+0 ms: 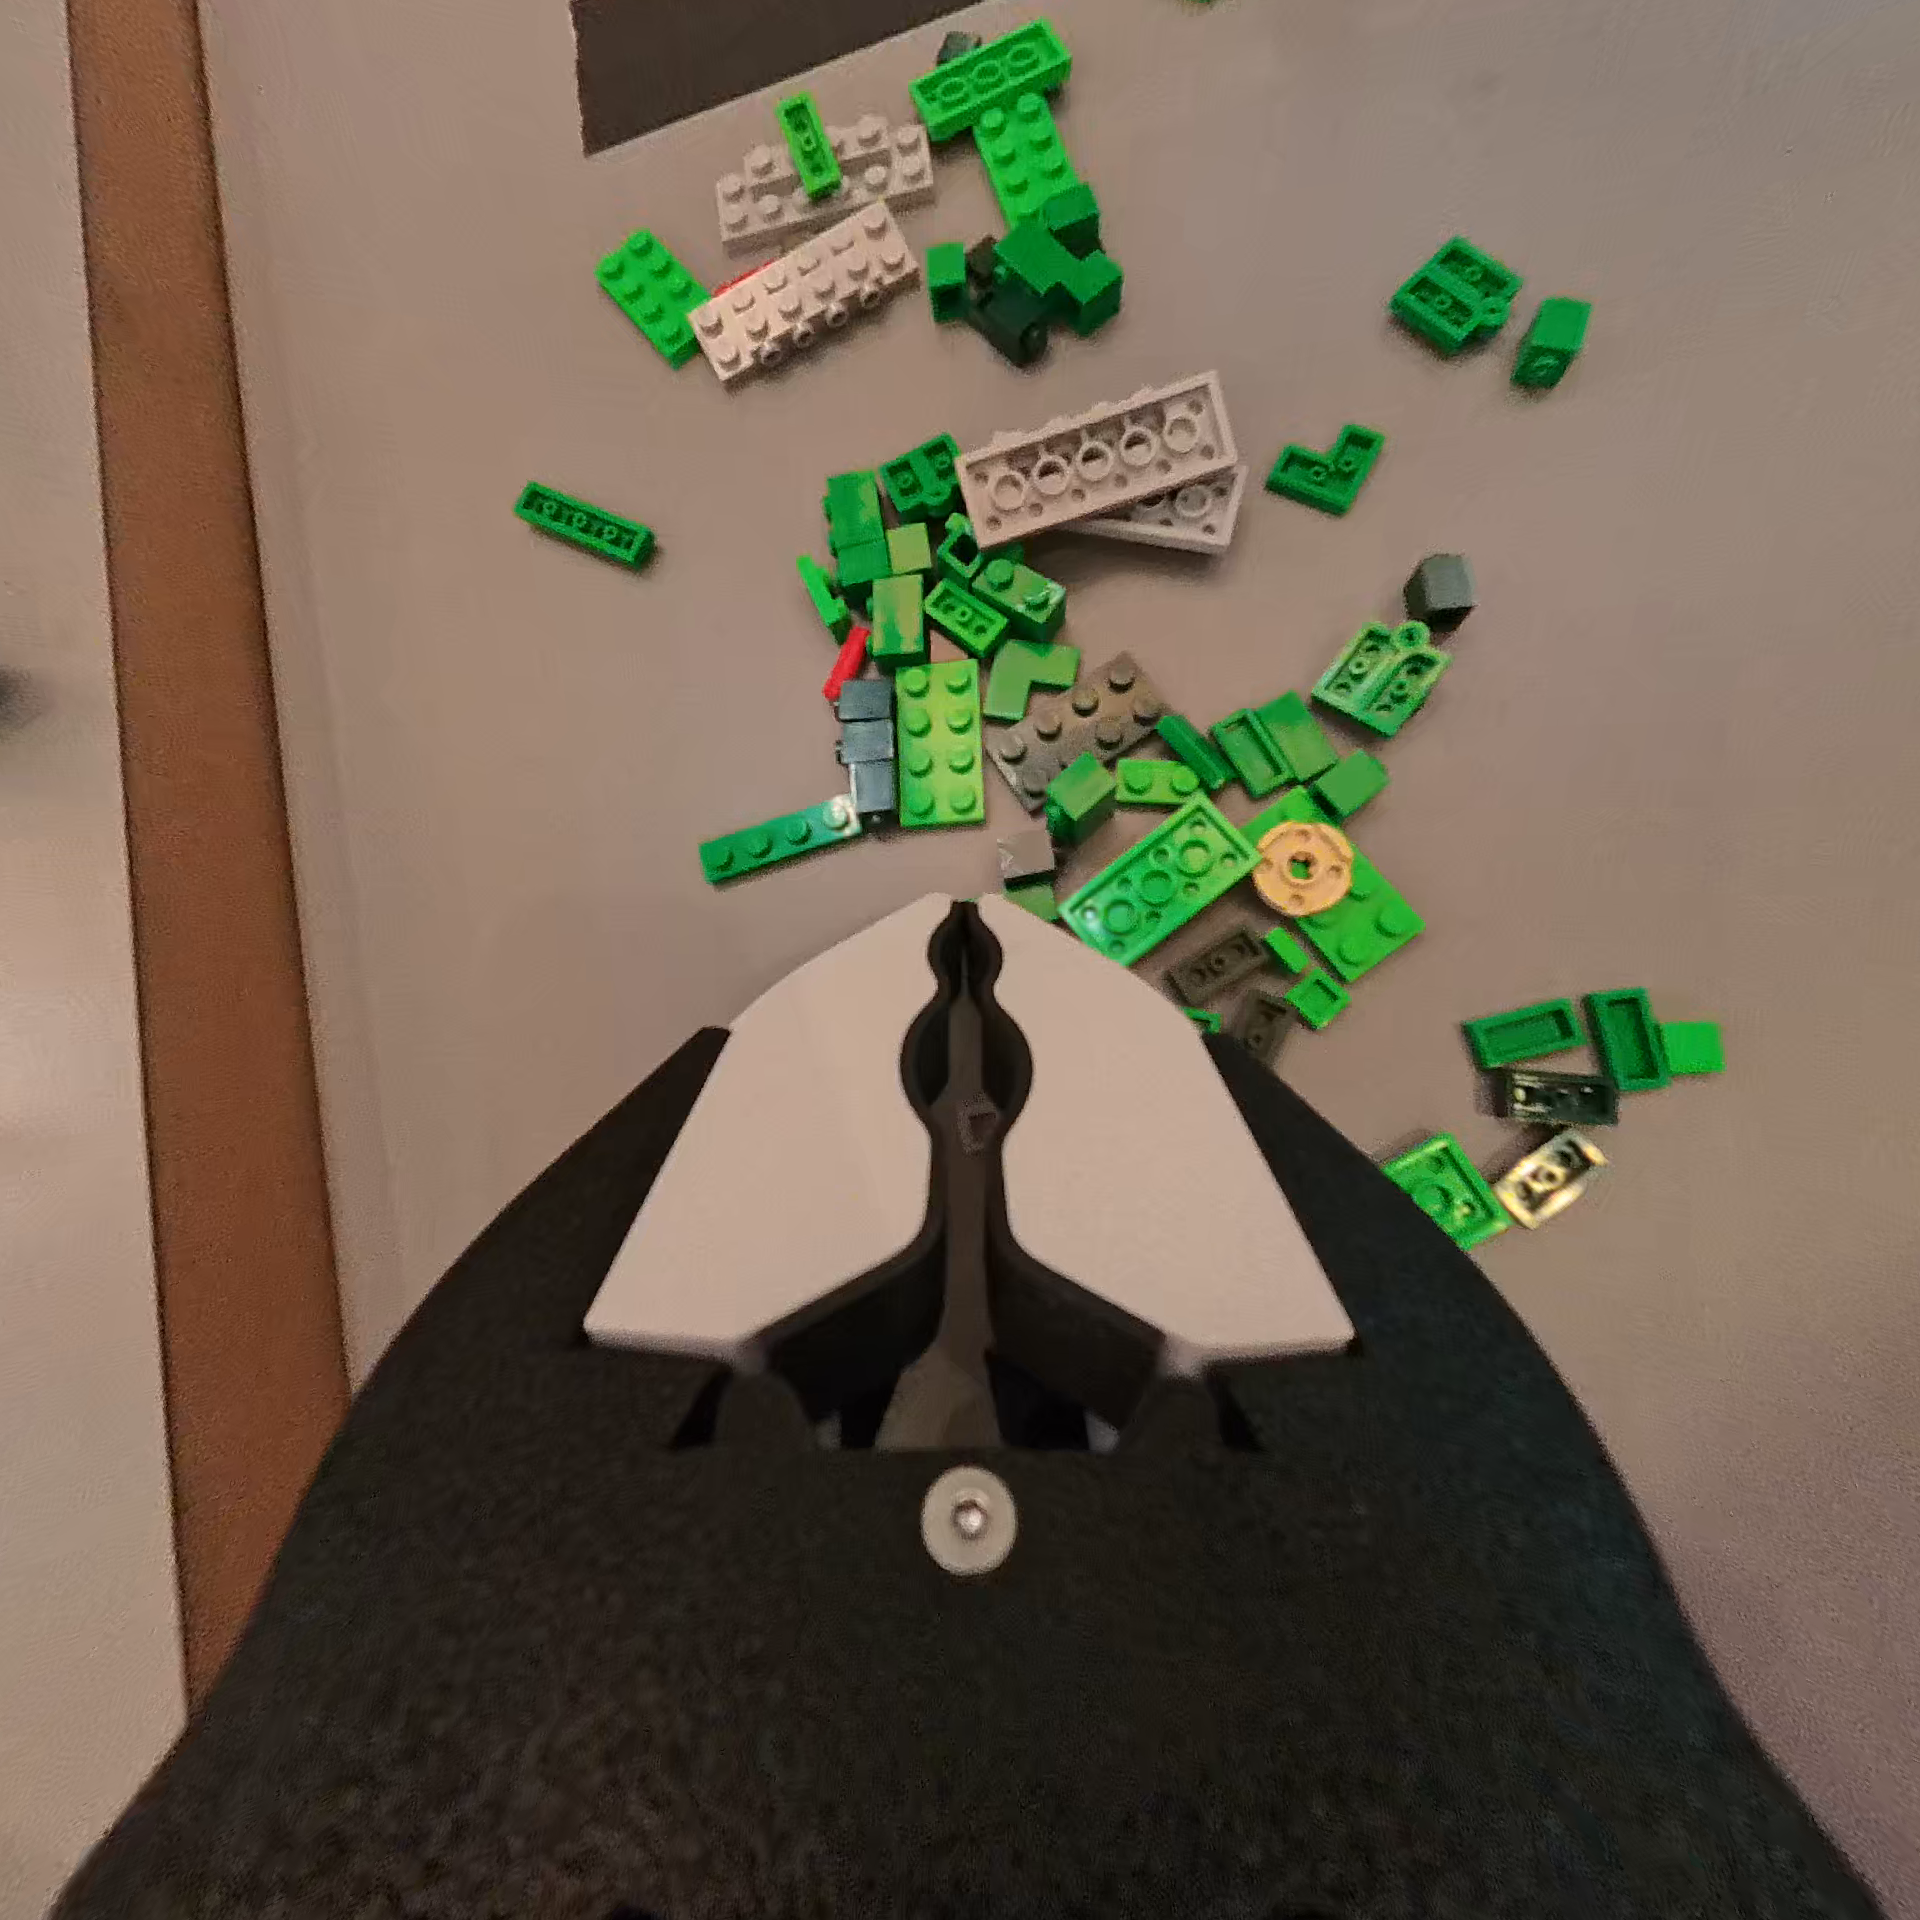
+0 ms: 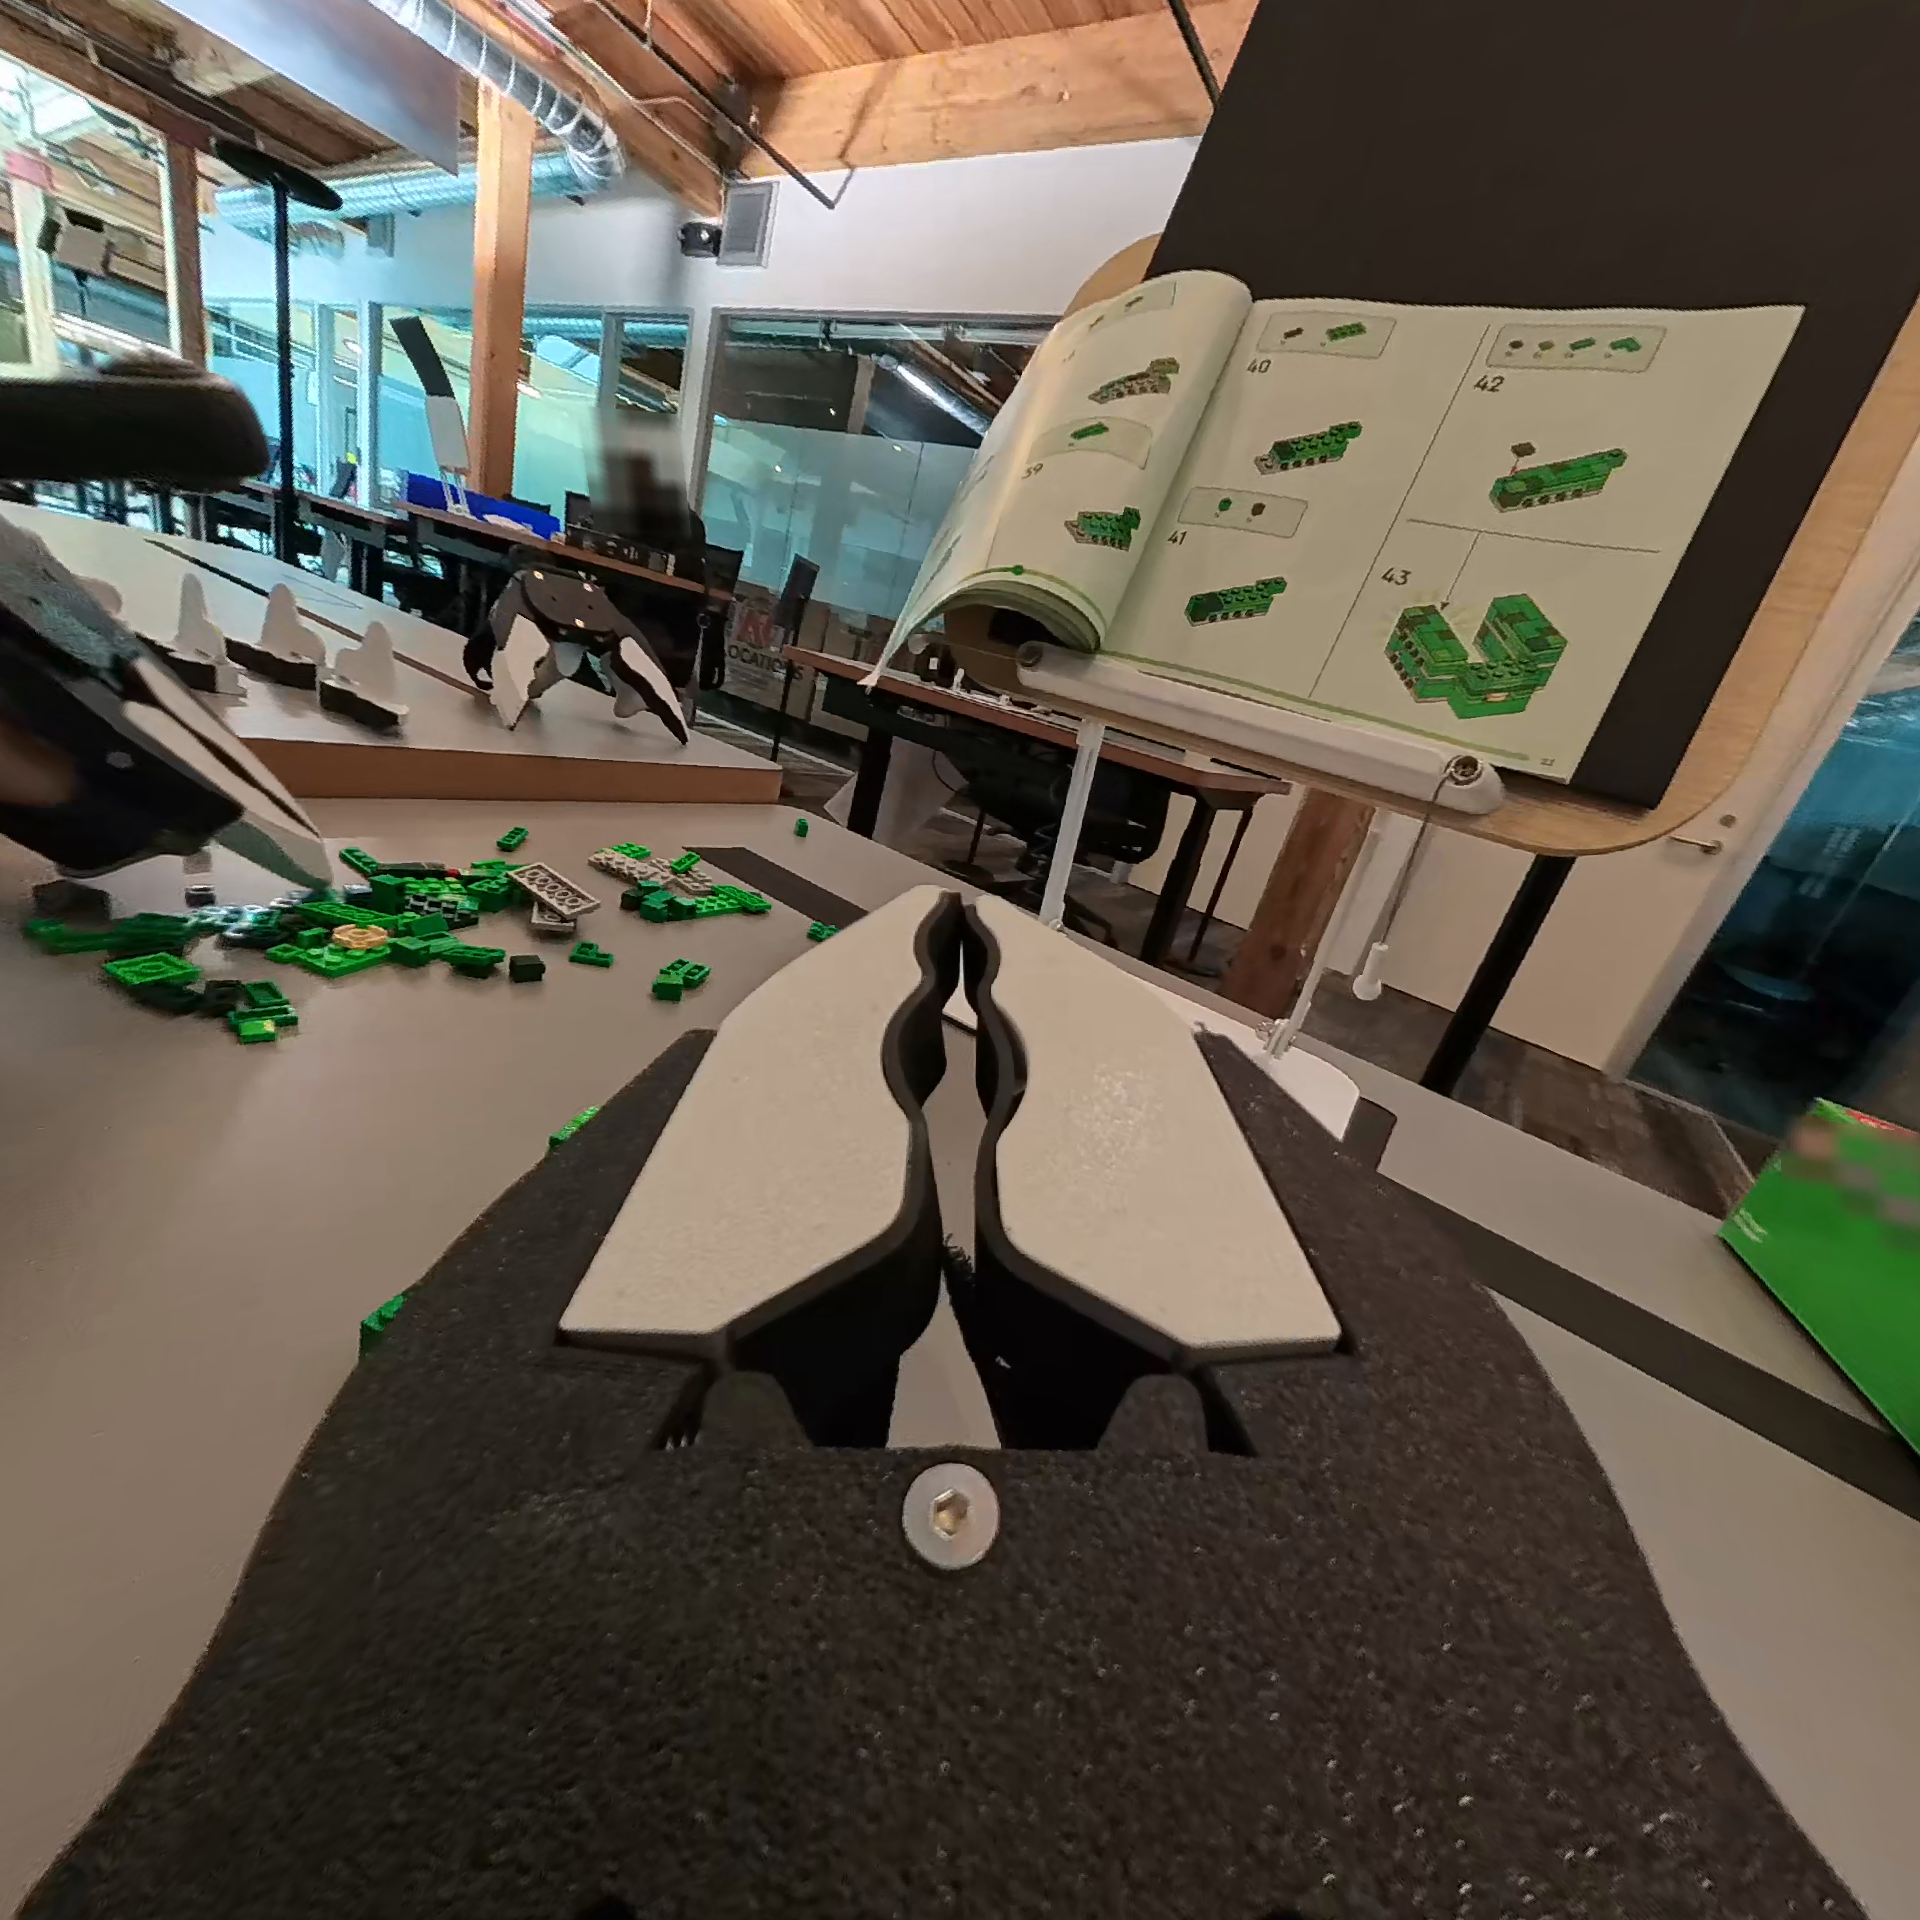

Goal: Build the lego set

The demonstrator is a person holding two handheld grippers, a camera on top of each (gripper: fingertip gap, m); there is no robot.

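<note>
Green bricks (image 1: 940,743) partly hidden behind closed left gripper (image 1: 968,906) fingers.

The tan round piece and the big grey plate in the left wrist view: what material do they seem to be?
Tan round piece: apparently moulded plastic, slightly glossy, with crisp studs. Big grey plate: also apparently plastic, smoother matte grey, its moulded underside tubes showing.
</note>
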